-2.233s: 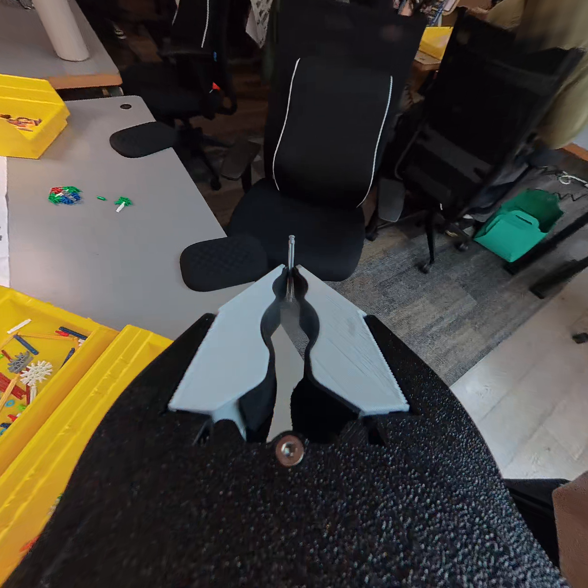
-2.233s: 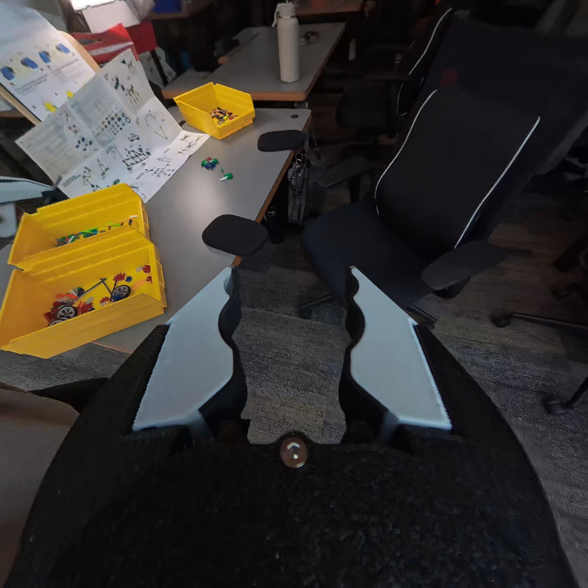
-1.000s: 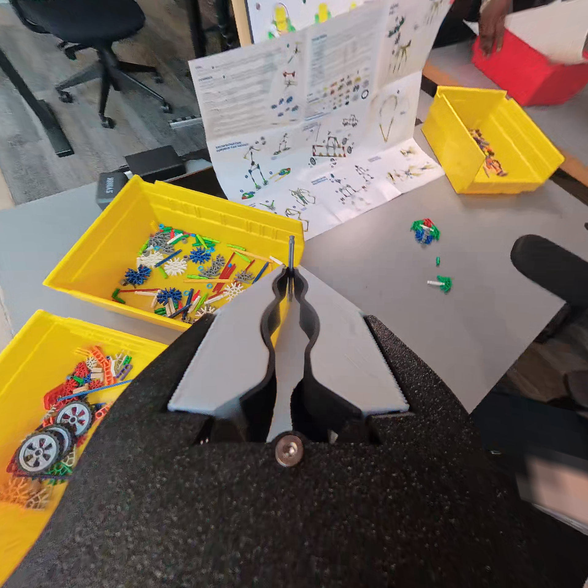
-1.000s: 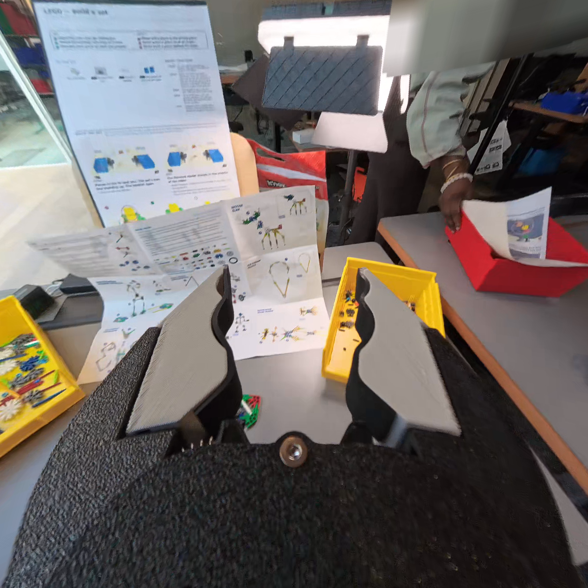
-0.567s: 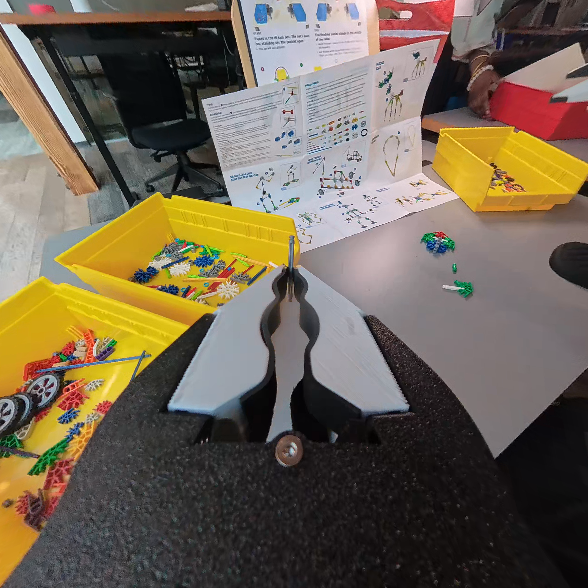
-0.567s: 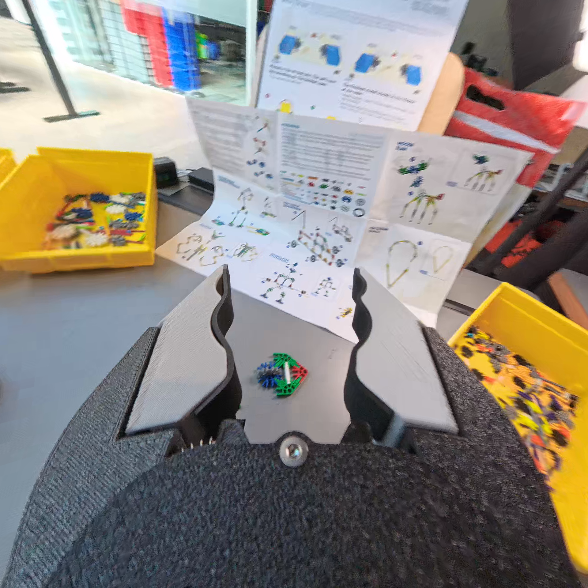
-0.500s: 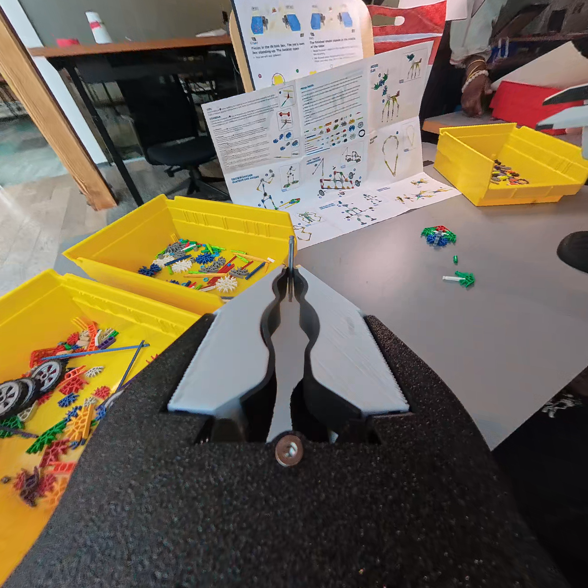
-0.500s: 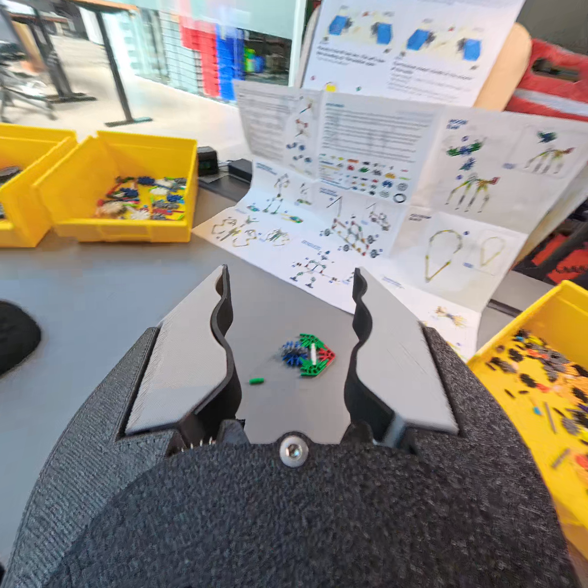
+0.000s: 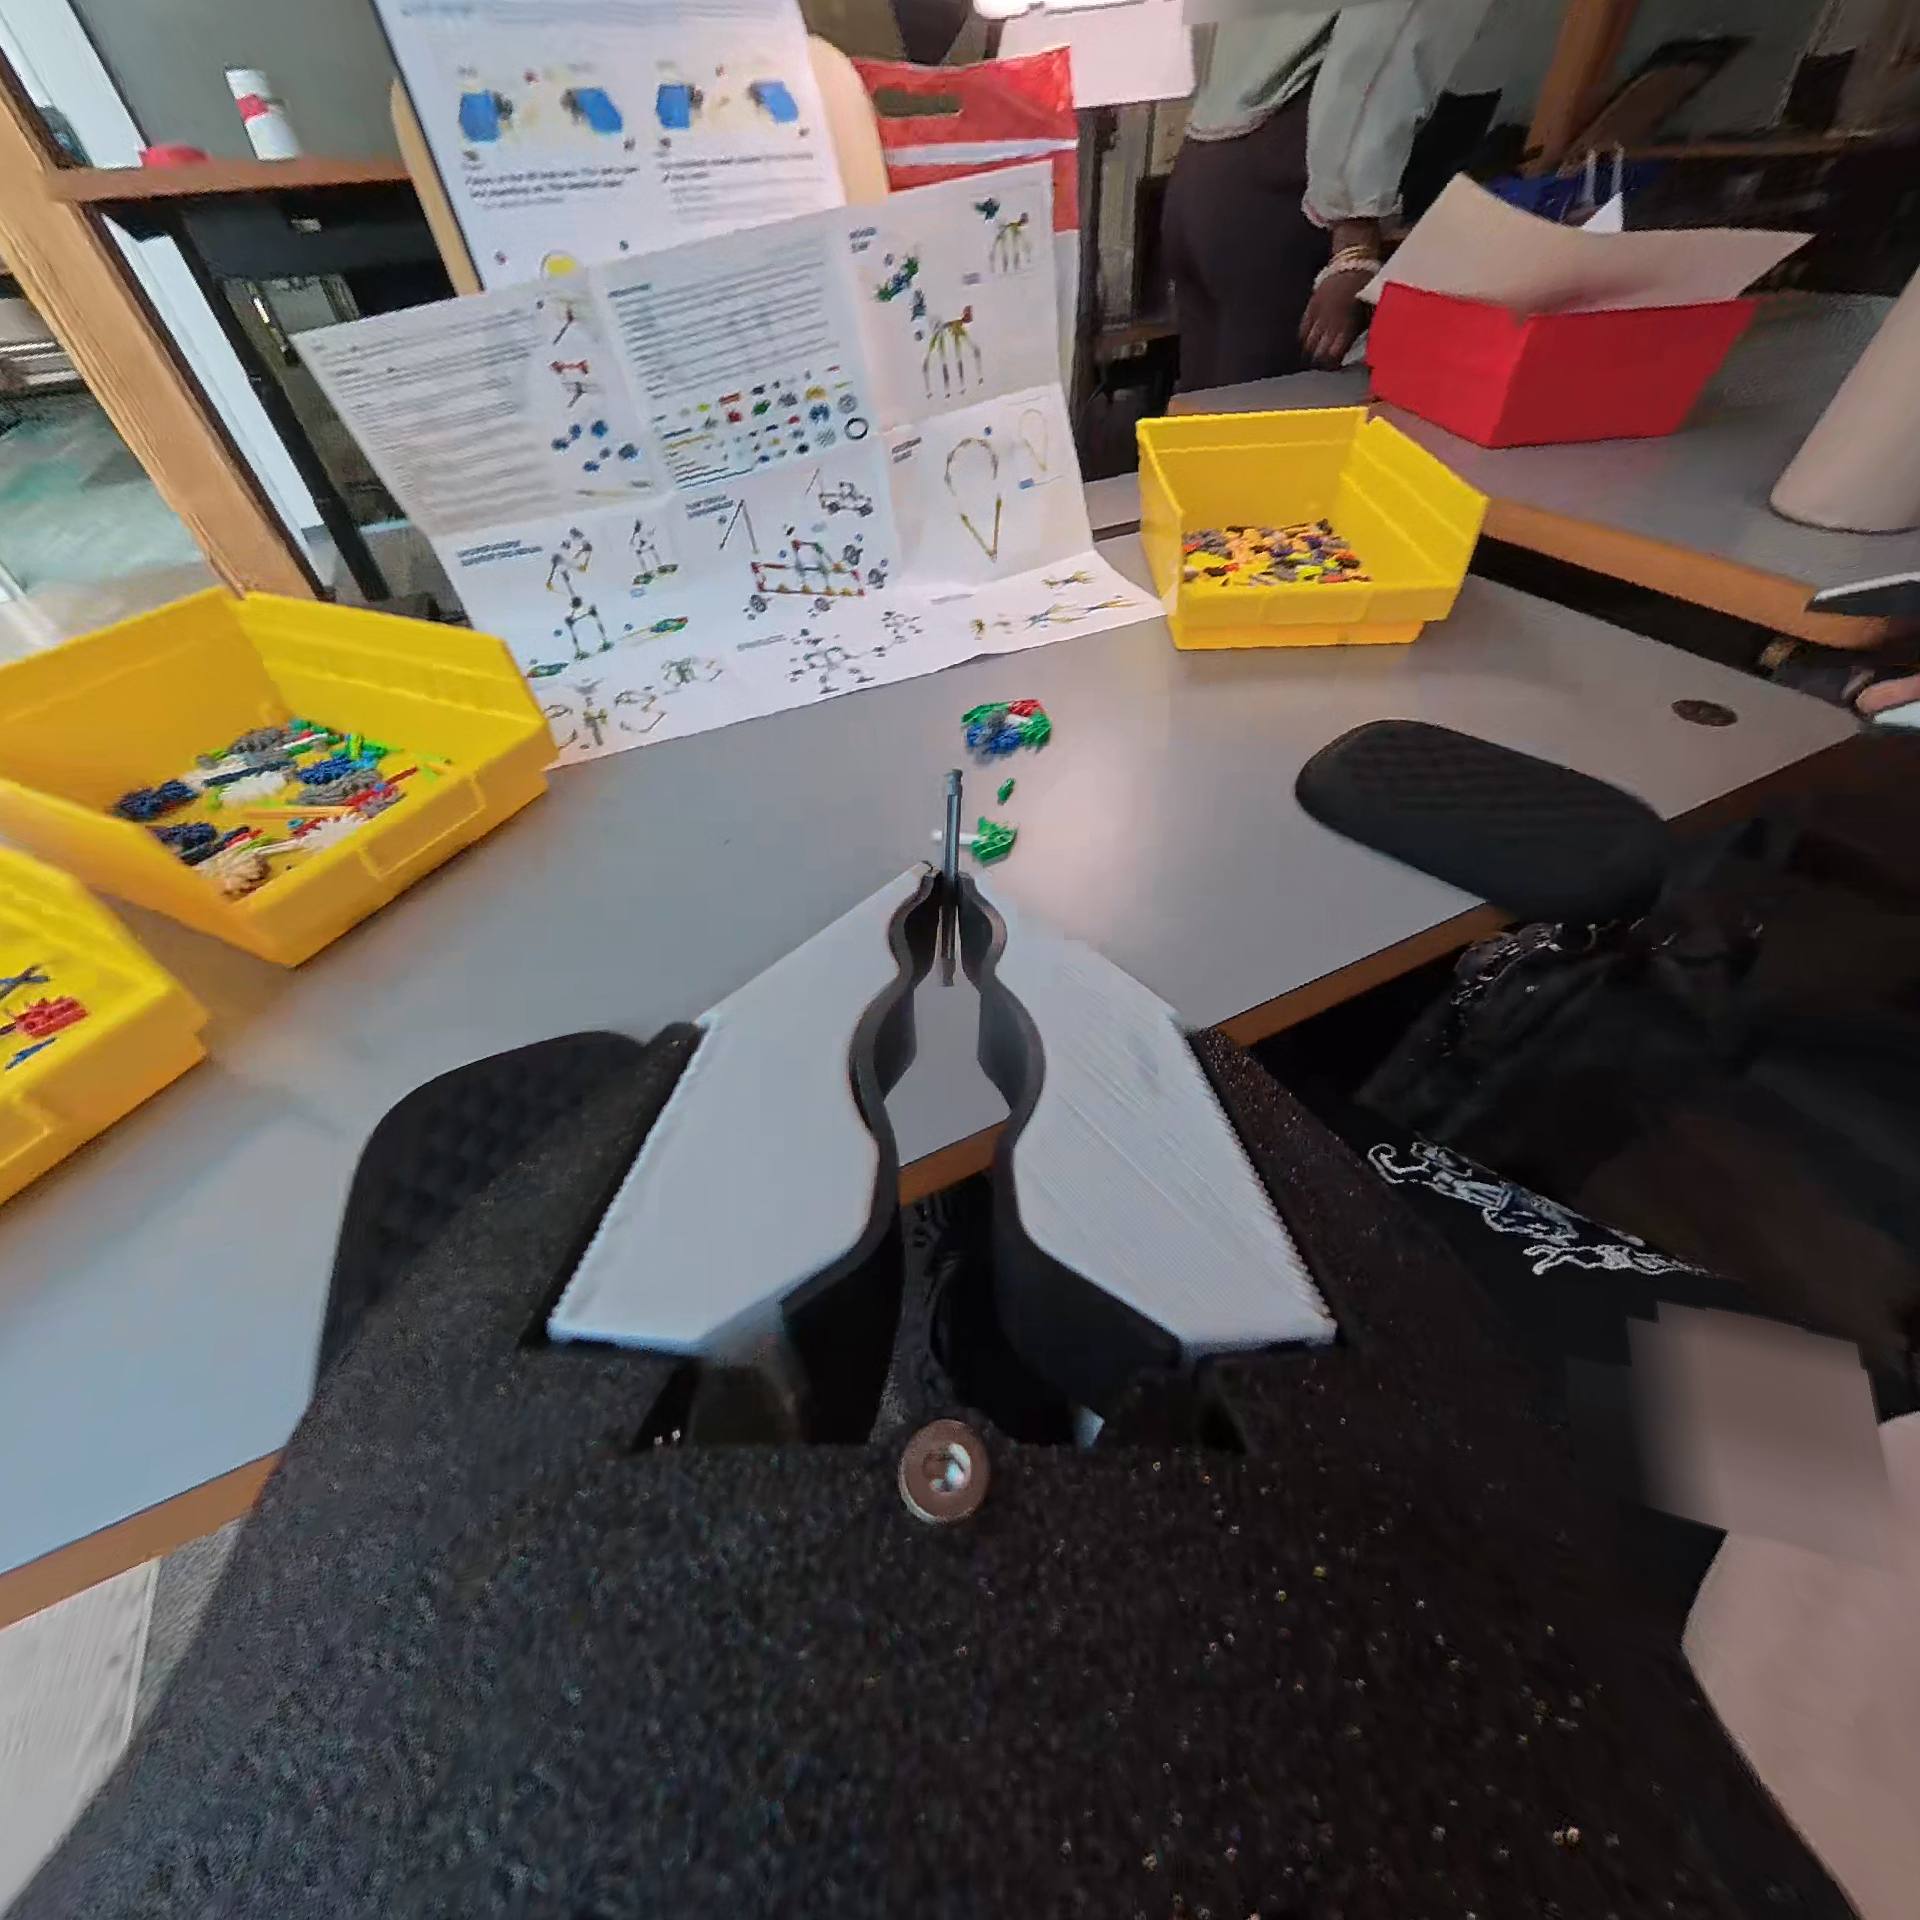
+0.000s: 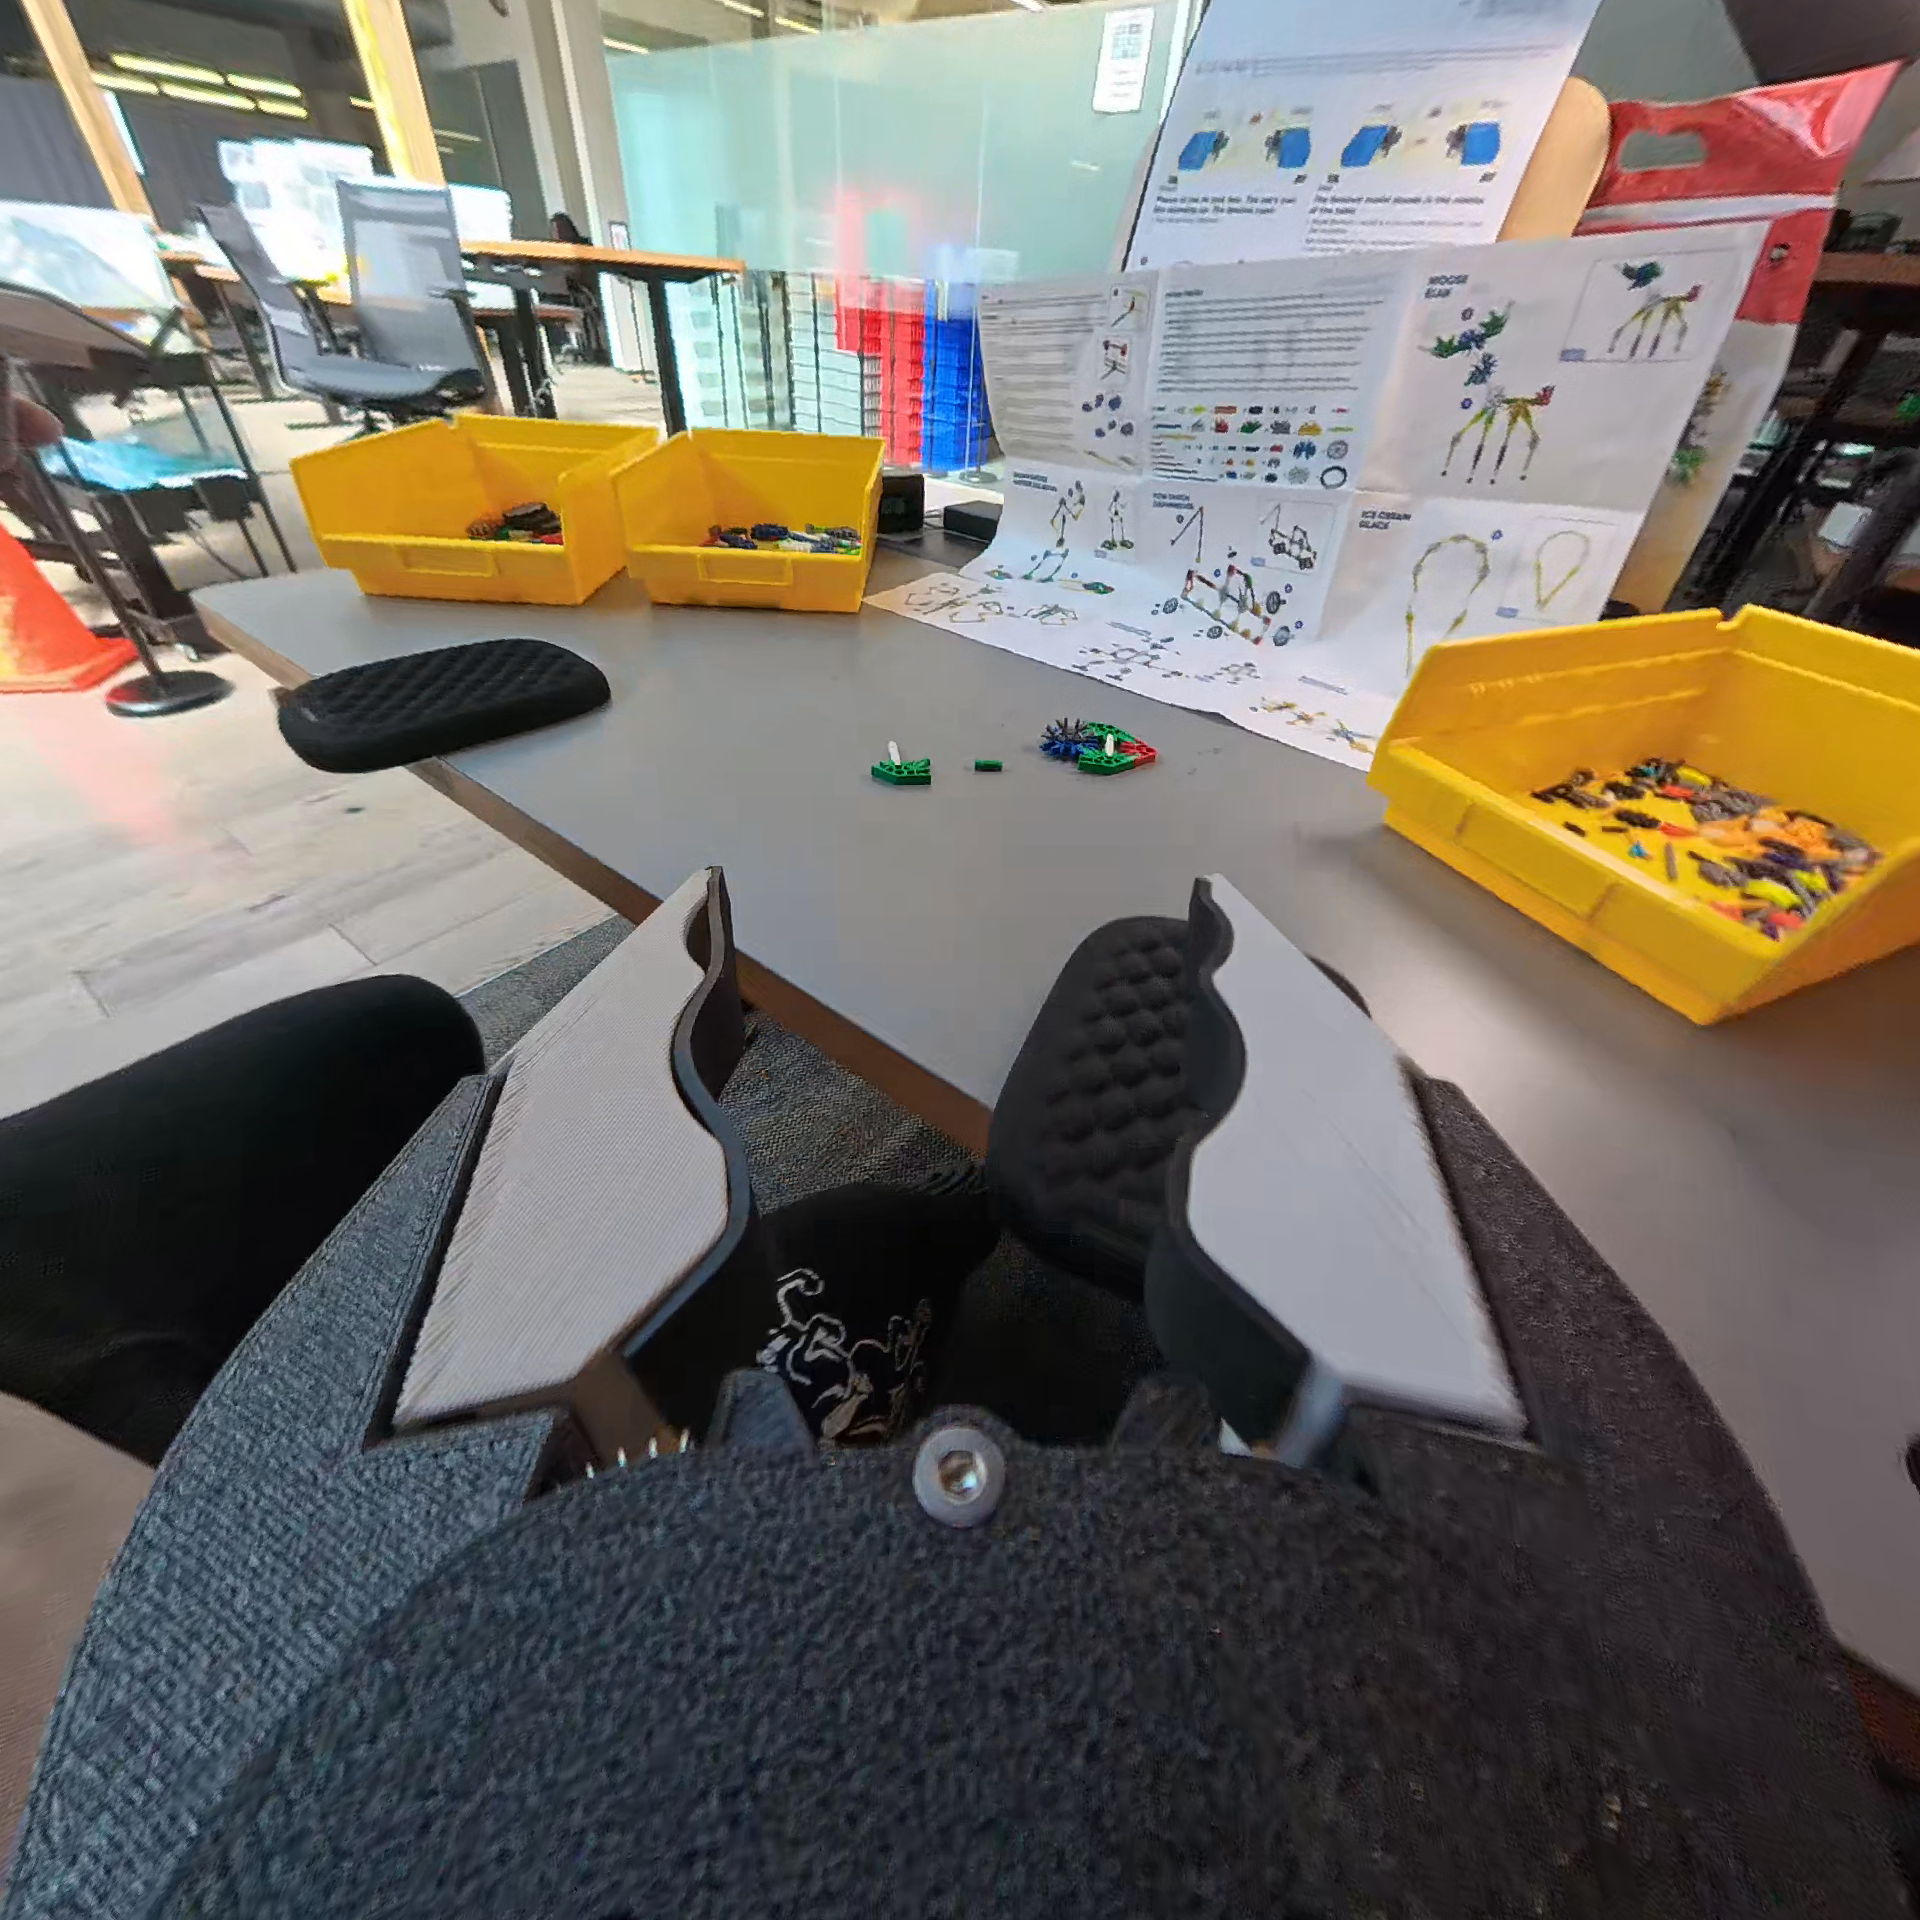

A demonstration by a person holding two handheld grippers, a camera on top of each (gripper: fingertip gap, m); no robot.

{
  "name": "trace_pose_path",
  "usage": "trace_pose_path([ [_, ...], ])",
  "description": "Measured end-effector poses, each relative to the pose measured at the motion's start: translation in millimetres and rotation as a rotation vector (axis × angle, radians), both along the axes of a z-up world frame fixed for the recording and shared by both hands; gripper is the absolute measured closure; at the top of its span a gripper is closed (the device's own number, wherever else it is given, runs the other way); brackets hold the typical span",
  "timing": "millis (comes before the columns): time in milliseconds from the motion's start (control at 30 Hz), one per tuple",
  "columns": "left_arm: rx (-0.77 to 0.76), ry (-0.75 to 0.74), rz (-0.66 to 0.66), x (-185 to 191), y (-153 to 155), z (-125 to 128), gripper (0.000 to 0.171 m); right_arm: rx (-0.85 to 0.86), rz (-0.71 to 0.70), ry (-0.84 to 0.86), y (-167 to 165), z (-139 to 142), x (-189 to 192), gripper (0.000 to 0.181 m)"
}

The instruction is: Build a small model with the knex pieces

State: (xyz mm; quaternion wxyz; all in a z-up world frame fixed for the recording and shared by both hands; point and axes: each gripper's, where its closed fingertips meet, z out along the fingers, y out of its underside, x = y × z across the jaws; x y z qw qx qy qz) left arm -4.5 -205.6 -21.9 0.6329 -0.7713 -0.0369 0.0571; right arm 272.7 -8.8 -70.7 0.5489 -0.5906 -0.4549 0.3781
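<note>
The left gripper (image 9: pixel 945 883) is clenching a thin dark grey rod (image 9: pixel 950 821) between the tips of its fingers (image 9: pixel 790 1122); the rod is standing upright, its upper half poking out past the tips and its lower end showing in the gap behind them; the fingers are ribbed pale grey plastic with wavy black inner edges, set in a rough black foam-like body. The gripper is hovering over the near edge of the smooth grey counter (image 9: pixel 644 894). Just beyond the rod's tip a small green connector with a white peg (image 9: pixel 985 837) is lying flat on the counter, with a tiny green piece (image 9: pixel 1005 792) and a flat cluster of green, blue and red parts (image 9: pixel 1003 724) farther in.

The right gripper (image 10: pixel 956 904) is standing released, its fingers (image 10: pixel 592 1143) wide apart and gripping nothing, poised off the counter's near edge above a black dimpled armrest (image 10: pixel 1101 1081) (the same loose pieces are lying well ahead of it). Glossy yellow plastic bins (image 10: pixel 1621 894) of mixed small parts are sitting toward the right edge and the far left corner; a creased paper instruction sheet (image 9: pixel 727 499) is propped along the far edge.
</note>
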Motion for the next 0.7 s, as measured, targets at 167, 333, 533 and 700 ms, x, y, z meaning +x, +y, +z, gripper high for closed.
trace_pose_path([
  [167, -0.031, -0.010, -0.089, 79, 39, -13, 0.170, -0.047, -0.088, 0.011, -31, -27, 77, 0.094],
  [333, -0.043, 0.011, -0.117, 115, 80, -36, 0.170, -0.041, -0.284, -0.084, -32, -75, 152, 0.090],
  [533, -0.058, 0.062, -0.145, 139, 97, -65, 0.170, -0.038, -0.439, -0.151, -20, -99, 177, 0.086],
  [700, -0.056, 0.069, -0.145, 121, 72, -84, 0.170, 0.051, -0.332, -0.149, -48, -100, 117, 0.084],
])
